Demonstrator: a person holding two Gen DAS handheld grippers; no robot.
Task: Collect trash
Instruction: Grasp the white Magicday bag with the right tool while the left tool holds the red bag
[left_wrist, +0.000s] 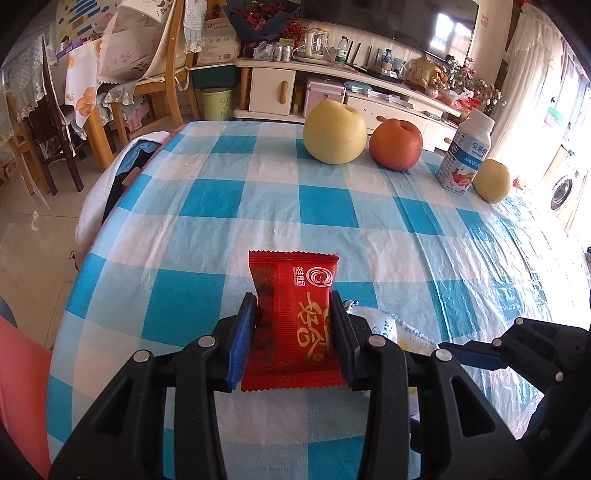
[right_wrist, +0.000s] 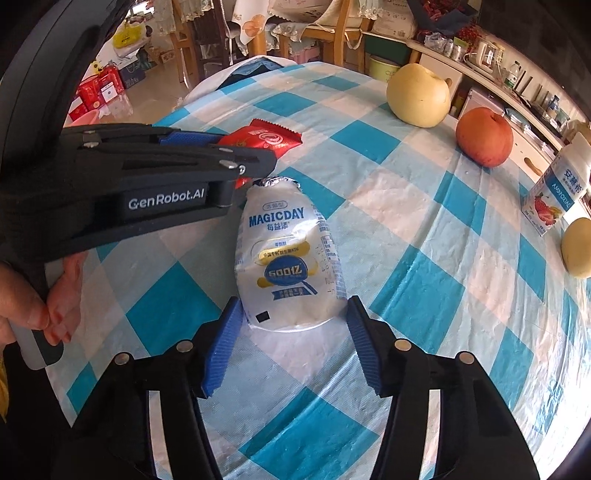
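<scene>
Right tongs (right_wrist: 293, 314) at the bottom of the frame straddle the crushed white bottle (right_wrist: 290, 254) lying on the tabletop (right_wrist: 424, 229), pads not quite pressing. Left tongs (left_wrist: 293, 325) pinch the red wrapper (left_wrist: 295, 314) above it. Farther back: pale apple (left_wrist: 334, 131), red apple (left_wrist: 396, 144).
</scene>
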